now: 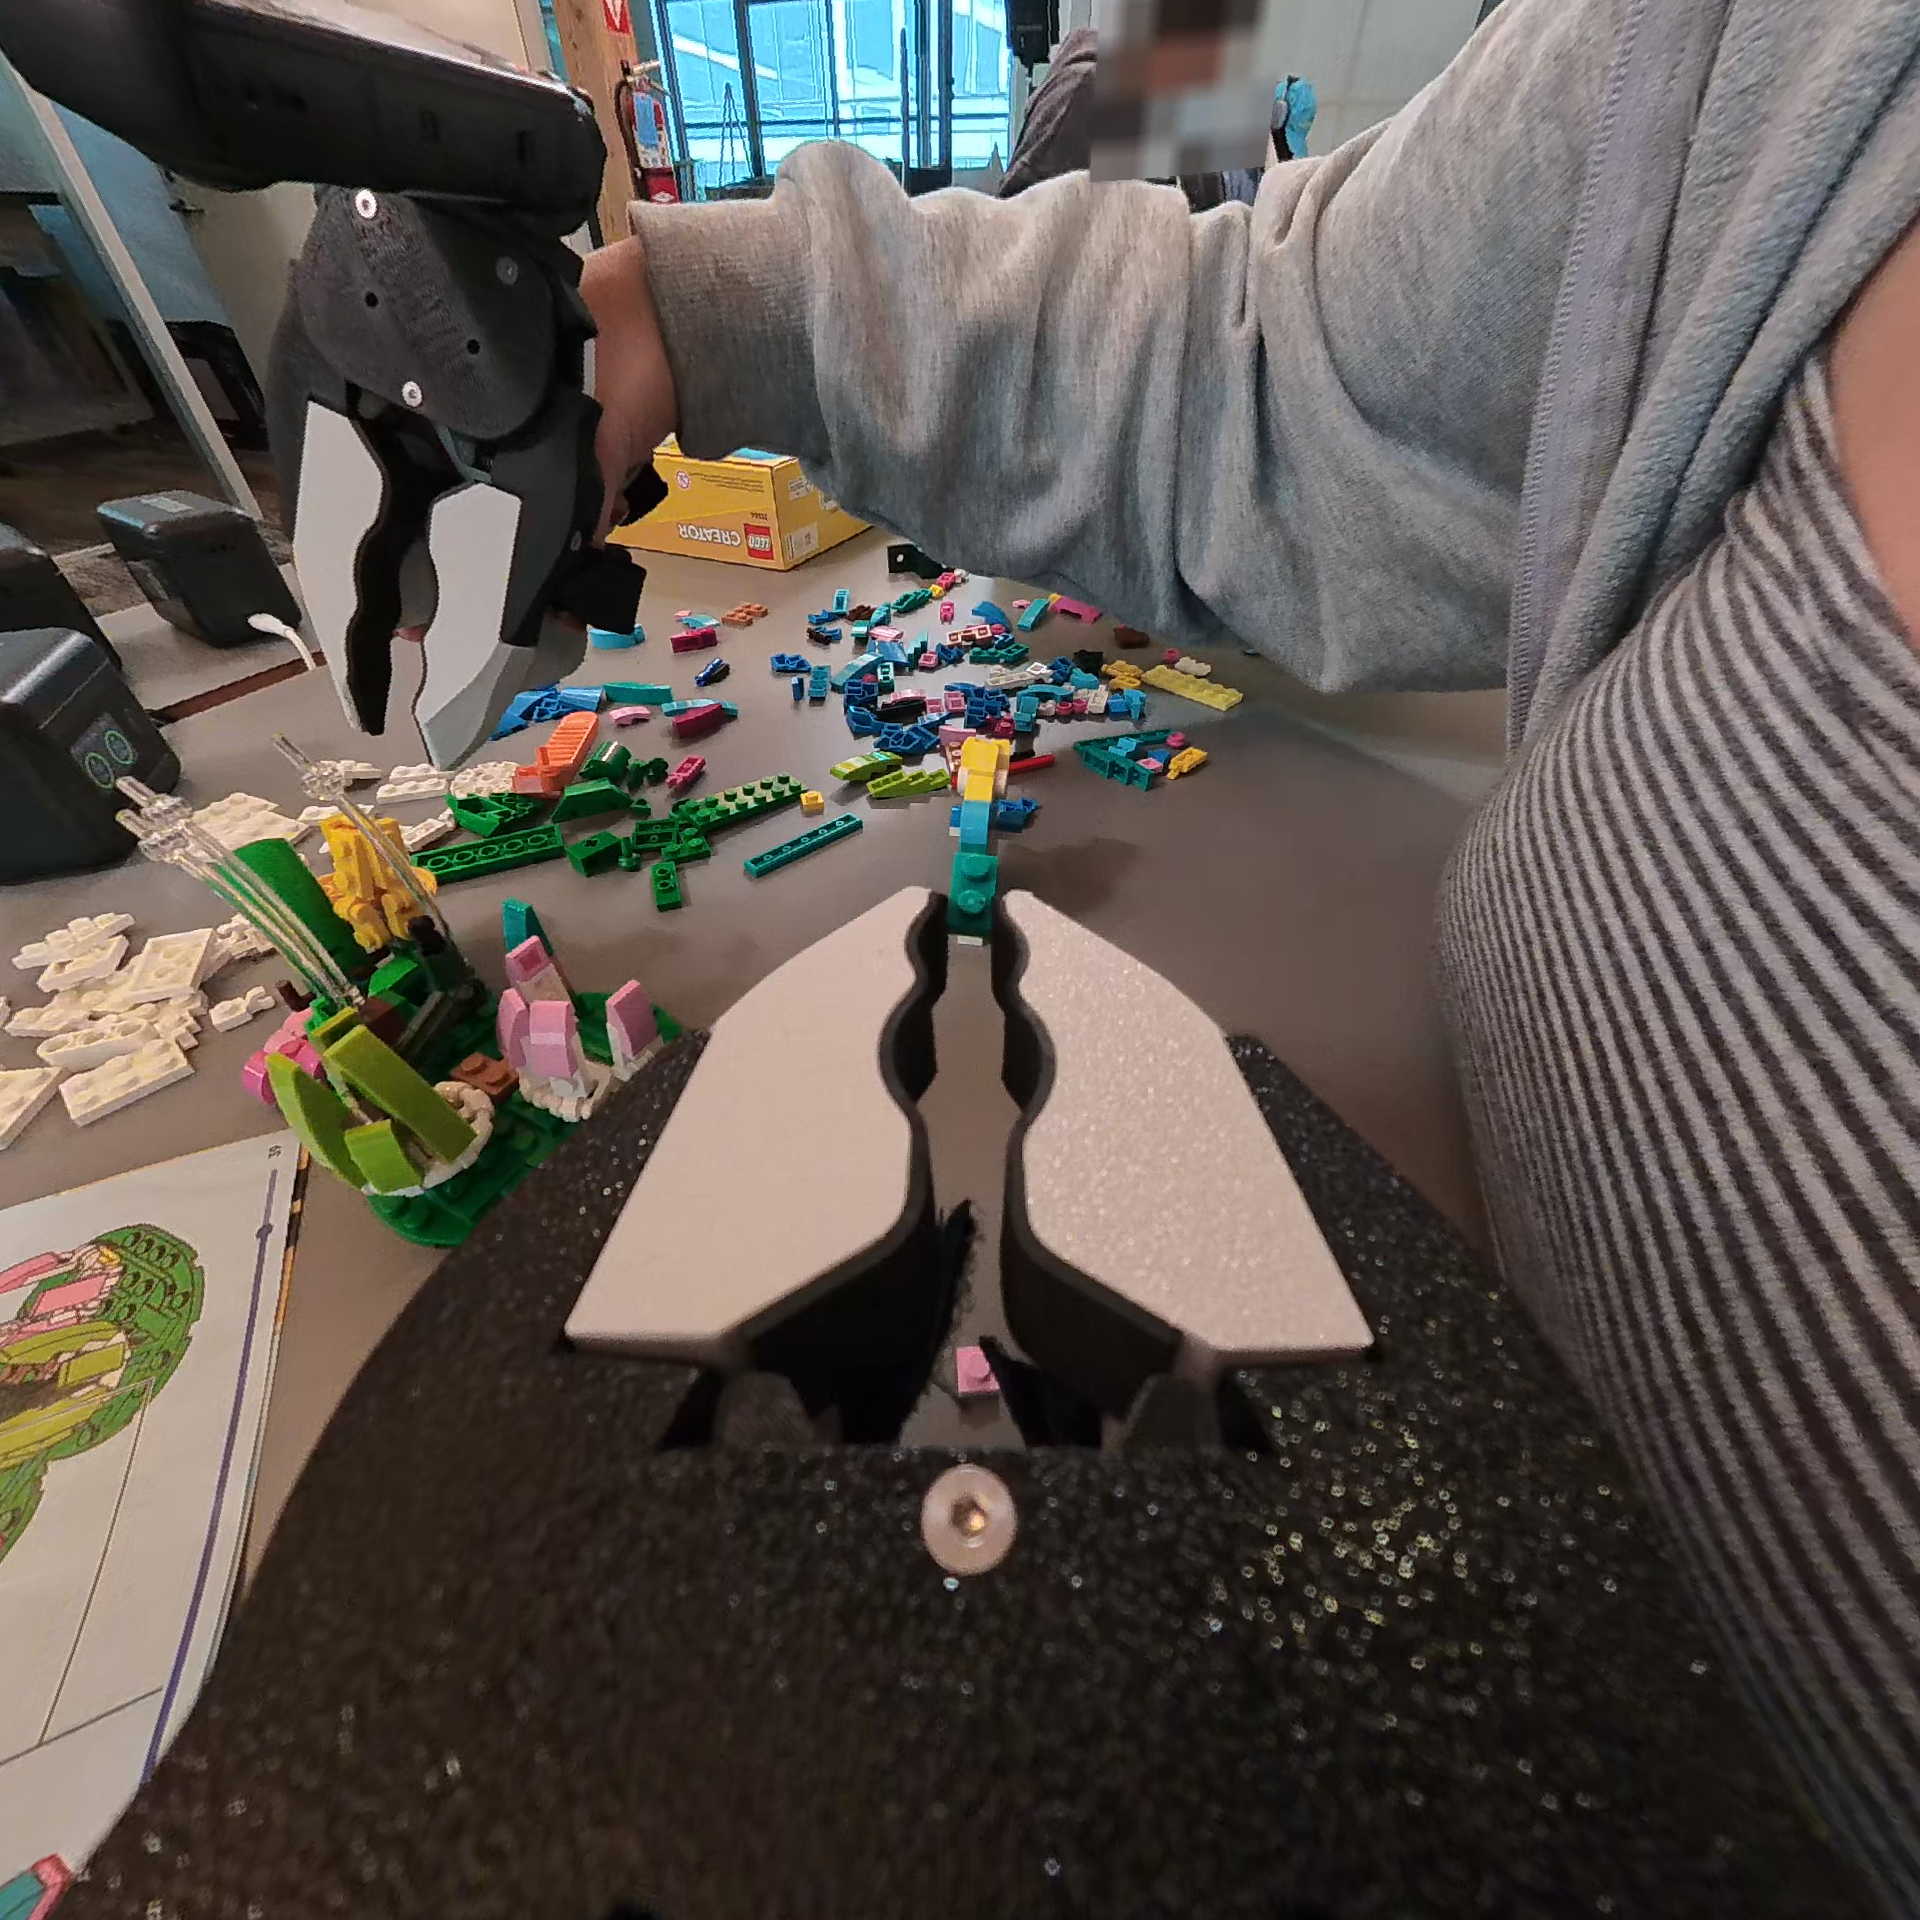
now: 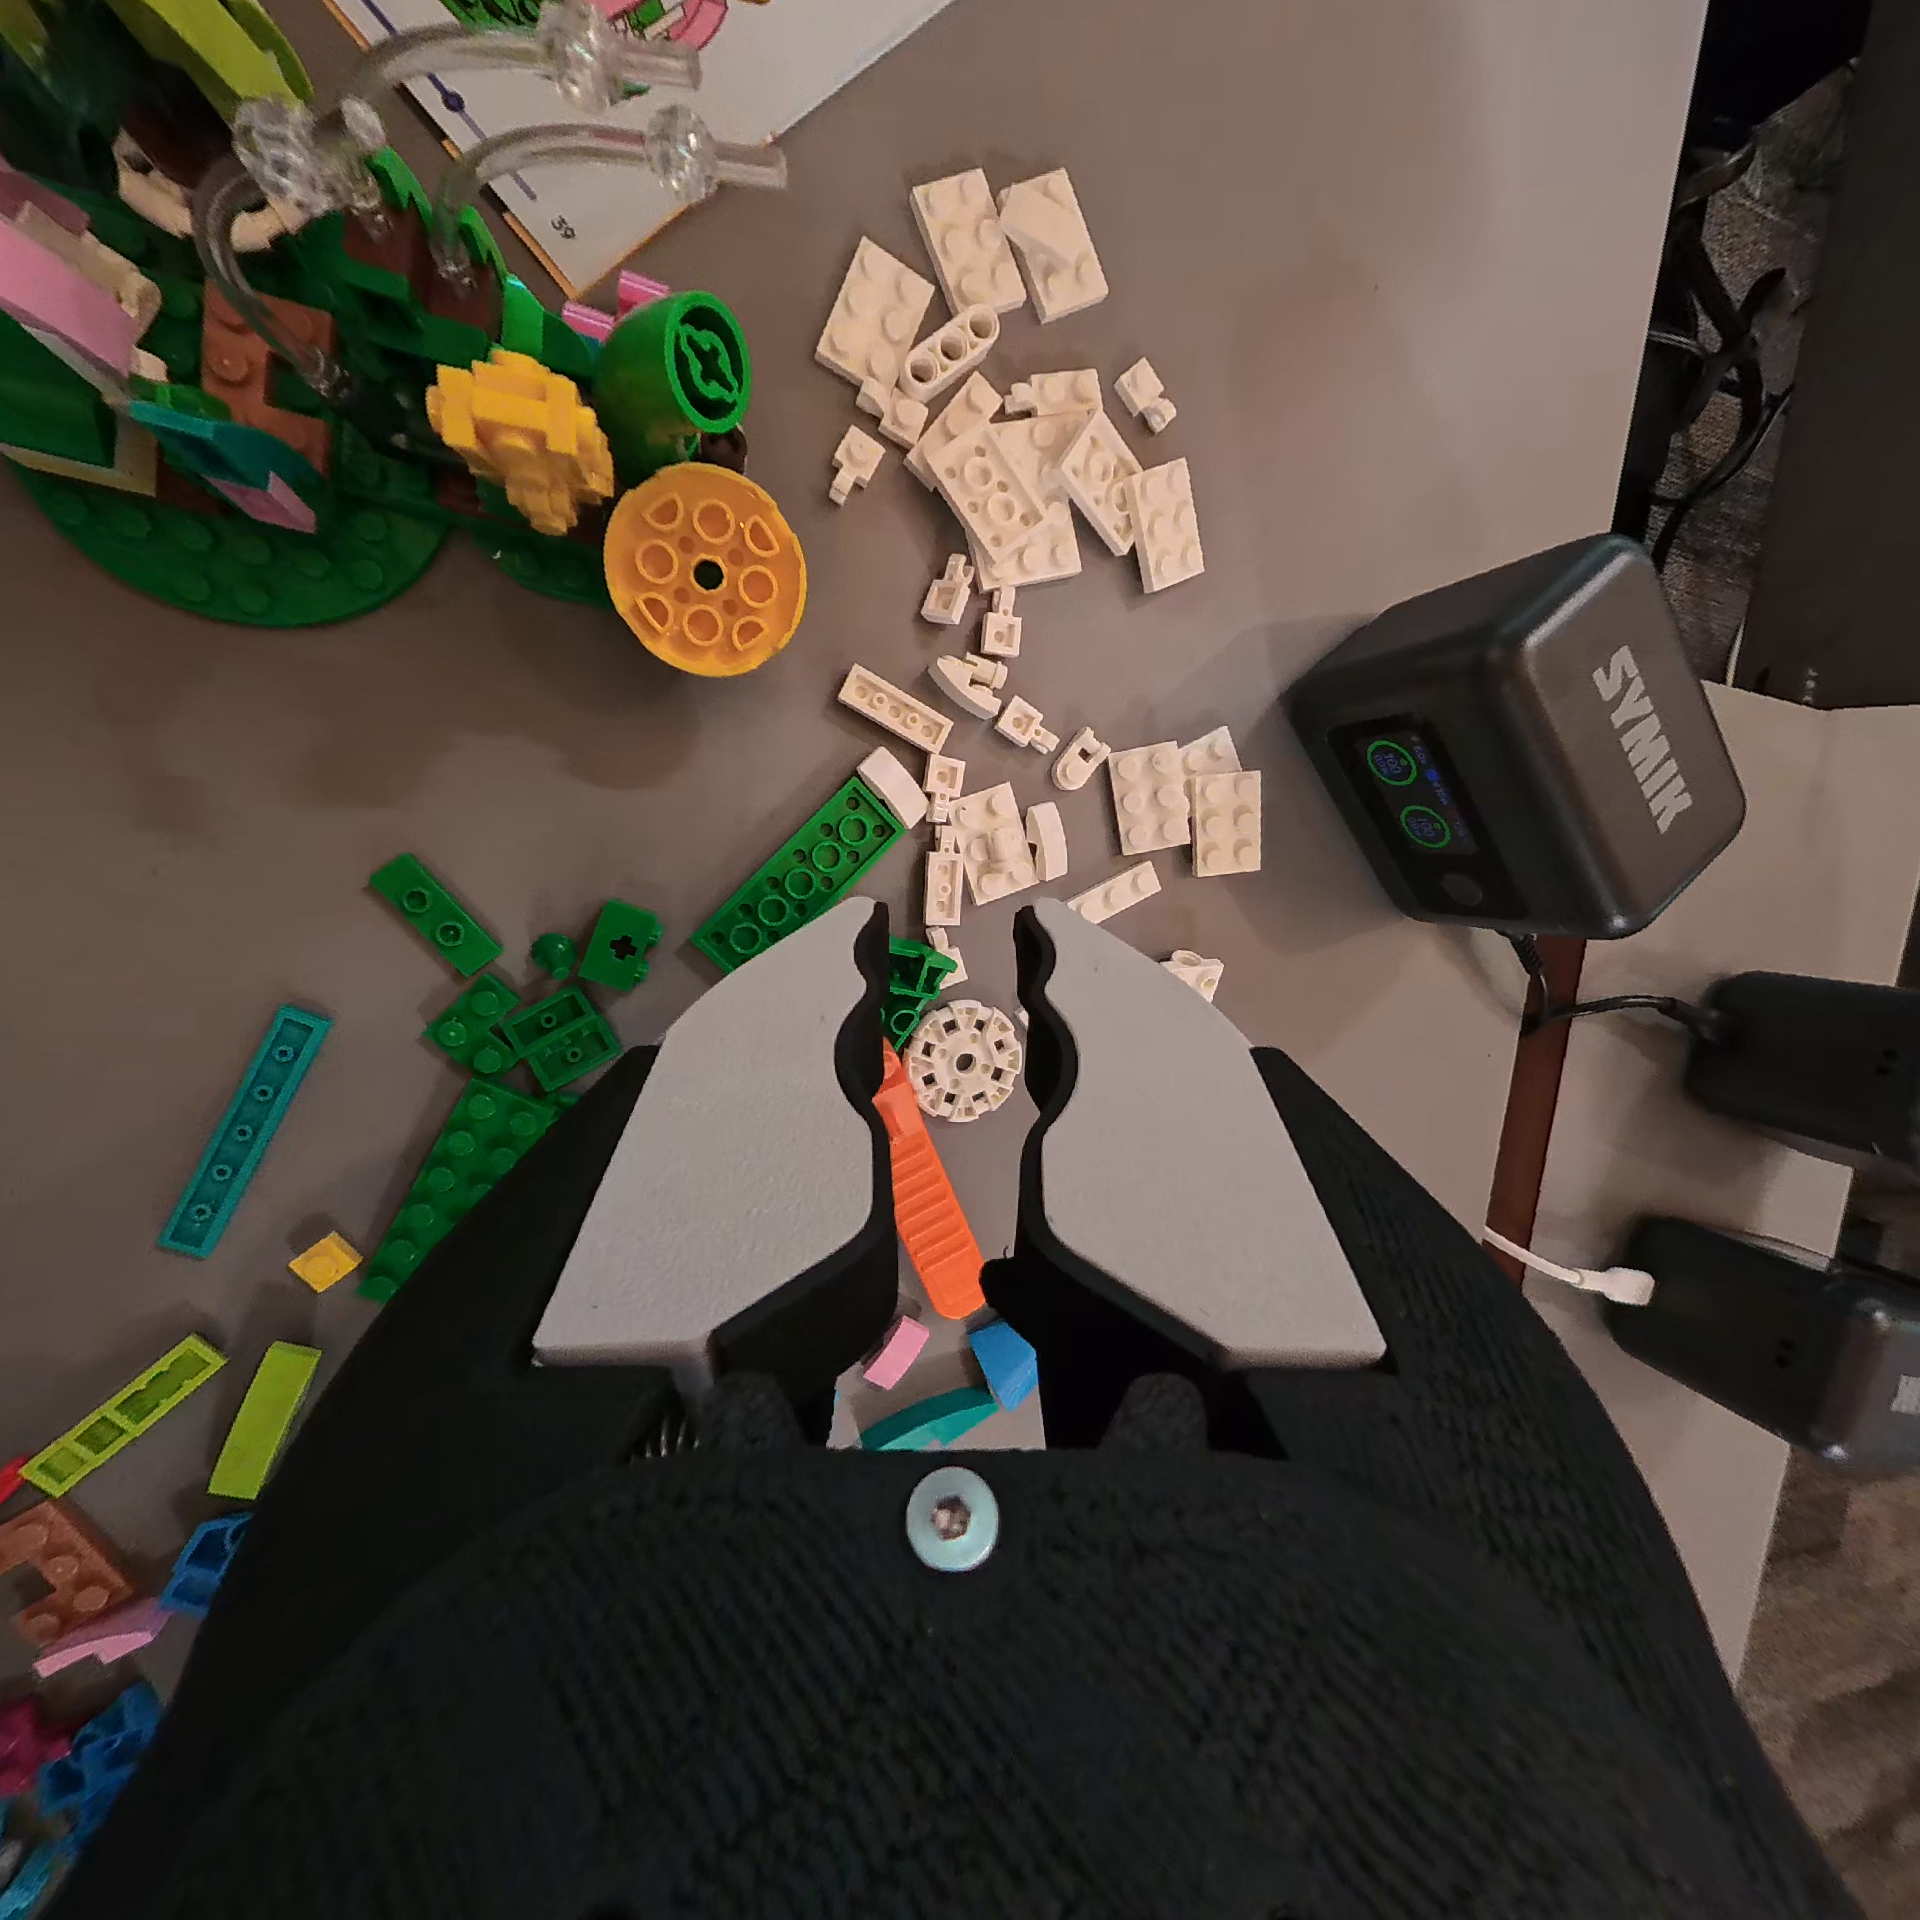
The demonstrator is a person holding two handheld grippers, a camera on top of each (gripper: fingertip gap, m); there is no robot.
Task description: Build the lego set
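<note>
Grey table [image 2: 1299, 312] carries loose bricks everywhere. Left gripper [image 1: 971, 914] pinches a small brick stack [image 1: 977, 831] at its tips, probably for joining; right gripper [image 2: 951, 935] hangs half-open above white pieces [image 2: 1039, 468], likely choosing.

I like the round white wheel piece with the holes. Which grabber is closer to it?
Right. The right gripper hangs open right above the round white piece. The left gripper is off by the colourful pile, shut on a small stack of bricks.
</note>
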